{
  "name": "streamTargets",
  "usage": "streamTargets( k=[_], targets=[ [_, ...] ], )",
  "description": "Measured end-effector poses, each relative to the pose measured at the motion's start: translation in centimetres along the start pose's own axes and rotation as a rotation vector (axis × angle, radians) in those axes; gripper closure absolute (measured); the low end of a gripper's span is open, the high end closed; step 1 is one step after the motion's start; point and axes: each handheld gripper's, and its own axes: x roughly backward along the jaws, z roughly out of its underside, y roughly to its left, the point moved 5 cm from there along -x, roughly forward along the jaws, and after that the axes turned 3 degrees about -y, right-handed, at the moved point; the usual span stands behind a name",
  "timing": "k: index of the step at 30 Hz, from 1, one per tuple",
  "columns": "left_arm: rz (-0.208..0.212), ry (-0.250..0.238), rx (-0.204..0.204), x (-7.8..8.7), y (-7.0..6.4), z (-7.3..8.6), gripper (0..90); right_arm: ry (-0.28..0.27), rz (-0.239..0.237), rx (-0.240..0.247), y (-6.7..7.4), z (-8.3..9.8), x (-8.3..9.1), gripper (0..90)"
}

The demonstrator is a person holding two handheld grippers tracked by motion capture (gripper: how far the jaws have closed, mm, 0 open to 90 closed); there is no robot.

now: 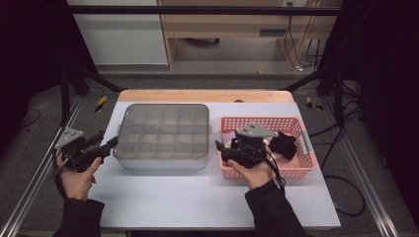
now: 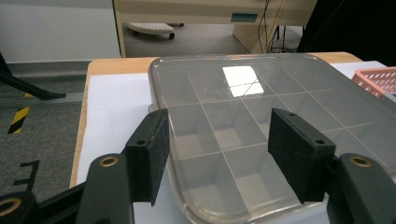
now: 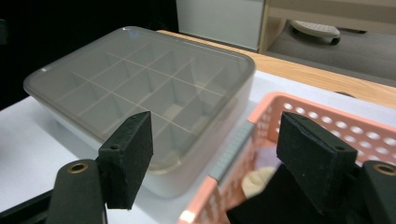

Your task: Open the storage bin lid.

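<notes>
Grippers both released: left gripper (image 1: 109, 143) just beside lidded divider box (image 1: 163, 136) on bench (image 1: 197, 197); right gripper (image 1: 221, 149) at pink basket (image 1: 296, 170) w/ dark cloth (image 1: 284, 144).

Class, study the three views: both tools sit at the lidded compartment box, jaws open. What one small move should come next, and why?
Probably ease both tools in to the lid's edges. The left tool sits at the clear box with its lid on, jaws open and empty; the right tool hangs over the pink basket, also open, facing the box.
</notes>
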Motion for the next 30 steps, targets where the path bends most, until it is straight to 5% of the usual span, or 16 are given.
streamTargets(
  k=[12,21,30],
  targets=[
    [0.0,0.01,0.01,-2.1,0.5,-0.4,38.8,0.021,-0.026,-0.004,2.0,-1.2,-4.2,28.0],
    [-0.008,0.029,0.051,-4.2,2.2,-0.8,40.3,0.056,0.008,-0.026,1.2,-1.1,-7.4,28.1],
    [-0.031,0.053,0.055,-6.1,3.2,-0.8,40.1,0.07,-0.006,-0.113,0.1,-0.8,-9.7,30.9]
  ],
)
